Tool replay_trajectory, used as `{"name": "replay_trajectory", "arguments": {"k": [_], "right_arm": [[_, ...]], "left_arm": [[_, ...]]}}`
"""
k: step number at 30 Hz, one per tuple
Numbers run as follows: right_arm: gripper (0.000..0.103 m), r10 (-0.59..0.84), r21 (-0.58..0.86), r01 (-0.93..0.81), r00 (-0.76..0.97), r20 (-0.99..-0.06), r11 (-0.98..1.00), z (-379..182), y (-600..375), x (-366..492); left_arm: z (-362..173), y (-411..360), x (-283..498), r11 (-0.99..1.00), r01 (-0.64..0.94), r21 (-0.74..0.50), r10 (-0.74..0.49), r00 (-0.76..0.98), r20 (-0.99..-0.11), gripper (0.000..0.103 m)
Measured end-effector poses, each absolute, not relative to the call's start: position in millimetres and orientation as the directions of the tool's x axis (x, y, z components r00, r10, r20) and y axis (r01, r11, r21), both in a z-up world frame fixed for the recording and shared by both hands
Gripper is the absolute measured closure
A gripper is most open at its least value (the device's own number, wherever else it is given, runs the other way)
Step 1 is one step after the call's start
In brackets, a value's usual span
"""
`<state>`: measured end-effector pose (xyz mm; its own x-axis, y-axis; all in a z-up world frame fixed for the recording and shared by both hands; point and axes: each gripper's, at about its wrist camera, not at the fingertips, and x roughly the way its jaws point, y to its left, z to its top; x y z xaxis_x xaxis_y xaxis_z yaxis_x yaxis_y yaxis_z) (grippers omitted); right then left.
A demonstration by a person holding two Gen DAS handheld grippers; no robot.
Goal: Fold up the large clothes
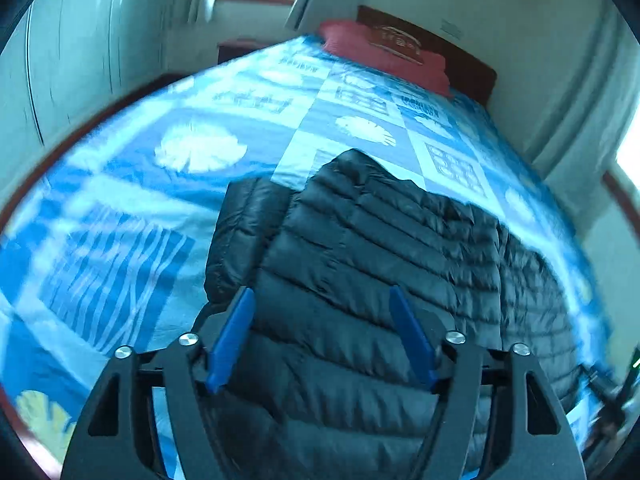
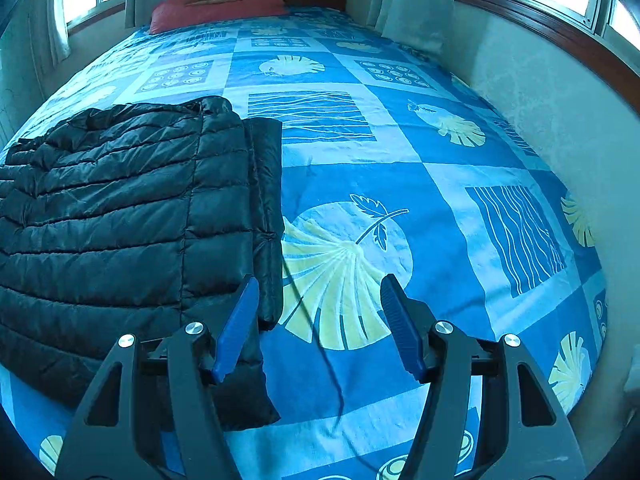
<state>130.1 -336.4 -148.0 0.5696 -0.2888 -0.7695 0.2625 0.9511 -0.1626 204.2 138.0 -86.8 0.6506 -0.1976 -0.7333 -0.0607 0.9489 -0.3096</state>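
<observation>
Left gripper (image 1: 322, 300): jaws apart, released, nothing held; over jacket (image 1: 360, 280).
Right gripper (image 2: 318, 290): jaws apart, empty, at jacket's edge.
Jacket: black quilted puffer, folded, flat on bed (image 2: 440, 140).

Bare bedspread (image 2: 440, 152) beside jacket (image 2: 120, 200)

Black left gripper (image 1: 322, 300) and right gripper (image 2: 320, 288), blue fingers, silver screws.

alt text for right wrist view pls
A black quilted puffer jacket lies partly folded on a bed's blue leaf-patterned bedspread. The open right gripper hovers at its near right edge, holding nothing; a red pillow sits at the headboard.
</observation>
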Motion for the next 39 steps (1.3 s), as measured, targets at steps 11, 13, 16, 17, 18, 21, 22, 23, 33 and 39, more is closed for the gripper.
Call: {"name": "replay_trajectory", "arguments": {"k": [11, 13, 16, 17, 18, 21, 22, 23, 33, 39], "right_arm": [[0.04, -0.314, -0.192, 0.269, 0.549, -0.774, 0.944, -149.3, -331.7, 134.3], [0.04, -0.319, -0.199, 0.268, 0.547, -0.774, 0.943, -149.4, -331.6, 134.7], [0.04, -0.317, -0.198, 0.267, 0.543, -0.778, 0.943, -150.2, -331.9, 136.0], [0.04, -0.316, -0.198, 0.267, 0.541, -0.779, 0.943, -150.7, -331.5, 136.5], [0.04, -0.316, -0.197, 0.267, 0.54, -0.78, 0.943, -150.9, -331.5, 136.6], [0.04, -0.32, -0.203, 0.267, 0.537, -0.78, 0.942, -151.4, -330.5, 137.4], [0.04, -0.323, -0.207, 0.267, 0.536, -0.78, 0.941, -151.8, -329.6, 137.9], [0.04, -0.326, -0.211, 0.266, 0.535, -0.779, 0.941, -151.9, -329.2, 138.0], [0.04, -0.348, -0.239, 0.266, 0.521, -0.78, 0.934, -156.3, -324.8, 142.6], [0.04, -0.346, -0.235, 0.269, 0.516, -0.784, 0.934, -159.3, -326.2, 146.8]], "left_arm": [[-136.9, 171.5, 248.3, 0.915, -0.045, -0.402, -0.318, 0.534, -0.784, 0.027], [-134.5, 174.8, 245.6, 0.915, -0.047, -0.402, -0.314, 0.544, -0.778, 0.026], [-138.7, 175.5, 246.6, 0.945, -0.04, -0.324, -0.25, 0.548, -0.798, 0.02], [-140.8, 174.1, 247.5, 0.953, -0.028, -0.301, -0.238, 0.545, -0.804, 0.019], [-144.7, 172.9, 248.7, 0.959, -0.017, -0.283, -0.23, 0.537, -0.812, 0.017], [-155.6, 176.5, 252.5, 0.958, -0.009, -0.287, -0.243, 0.51, -0.825, 0.015], [-155.7, 179.4, 253.1, 0.953, -0.014, -0.304, -0.254, 0.511, -0.821, 0.015], [-154.1, 183.3, 252.5, 0.946, -0.024, -0.322, -0.265, 0.517, -0.814, 0.015], [-144.1, 201.0, 236.2, 0.918, -0.043, -0.395, -0.294, 0.595, -0.748, 0.015], [-155.7, 210.7, 239.4, 0.886, -0.049, -0.461, -0.361, 0.551, -0.752, 0.015]]}}
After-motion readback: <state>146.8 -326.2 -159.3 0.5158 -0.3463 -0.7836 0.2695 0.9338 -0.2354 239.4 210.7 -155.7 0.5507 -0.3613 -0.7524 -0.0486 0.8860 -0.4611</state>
